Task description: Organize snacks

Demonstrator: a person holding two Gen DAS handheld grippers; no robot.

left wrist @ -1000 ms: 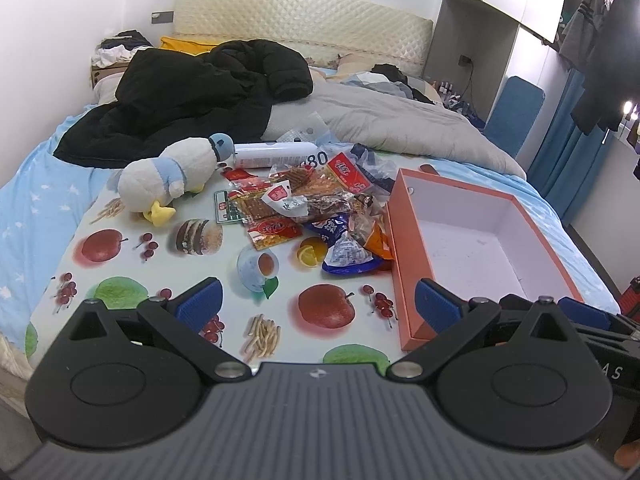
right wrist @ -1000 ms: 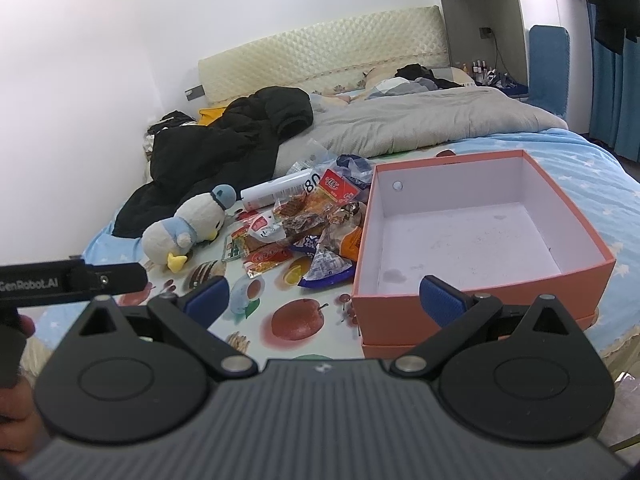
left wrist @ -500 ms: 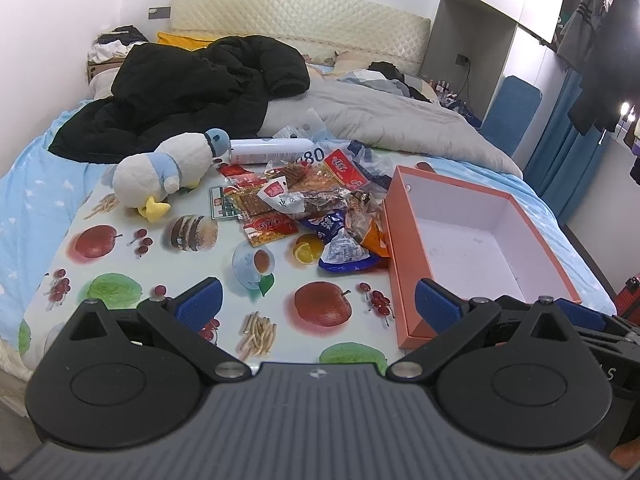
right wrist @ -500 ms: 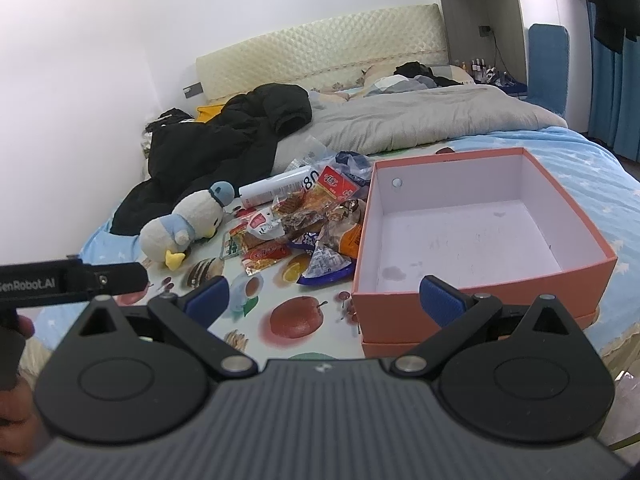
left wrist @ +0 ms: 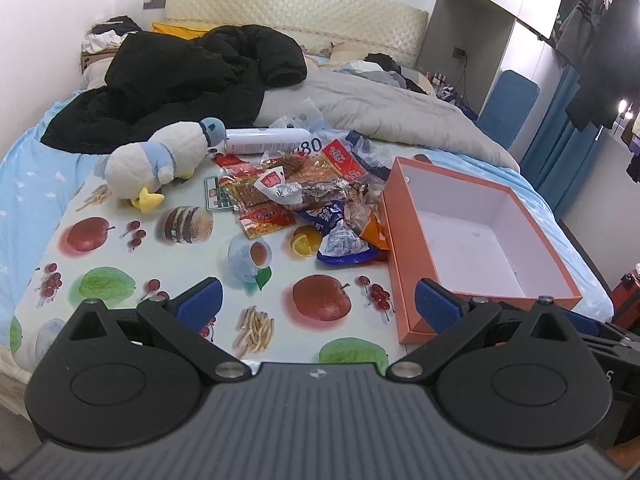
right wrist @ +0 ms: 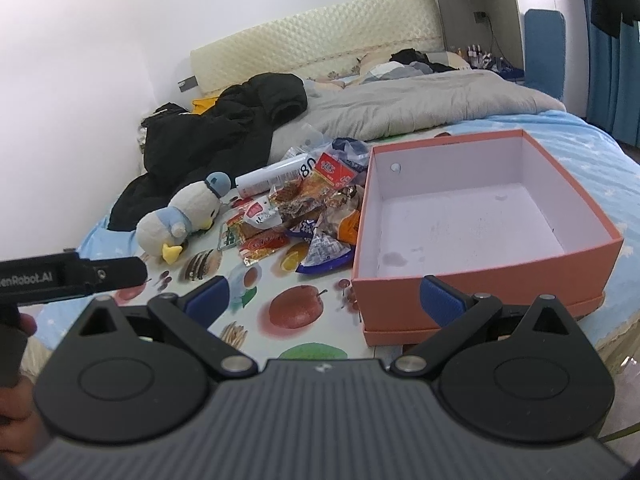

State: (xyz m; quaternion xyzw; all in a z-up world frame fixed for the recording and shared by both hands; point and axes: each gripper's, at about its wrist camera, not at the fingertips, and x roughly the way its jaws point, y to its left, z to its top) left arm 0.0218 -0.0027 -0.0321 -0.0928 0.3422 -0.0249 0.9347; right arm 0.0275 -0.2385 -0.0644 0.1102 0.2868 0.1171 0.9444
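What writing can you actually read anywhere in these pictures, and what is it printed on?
"80": white cylindrical can behind the snack pile.
"enRobot.AI", start cut off by the frame edge: left hand-held gripper, seen from the right wrist camera.
Snack packets: Chinese print, too small and blurred to read.

Plush penguin (left wrist: 160,160) lying on fruit-print cloth (left wrist: 100,264), just beside white cylinder bottle (left wrist: 266,140). Black jacket (left wrist: 180,84) heaped behind it, grey duvet (left wrist: 384,108) to its right, beige headboard (left wrist: 296,8) at wall. Blue chair (left wrist: 508,104) by wardrobe.

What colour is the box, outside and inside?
The box is orange outside and white inside, clearest in the right wrist view.
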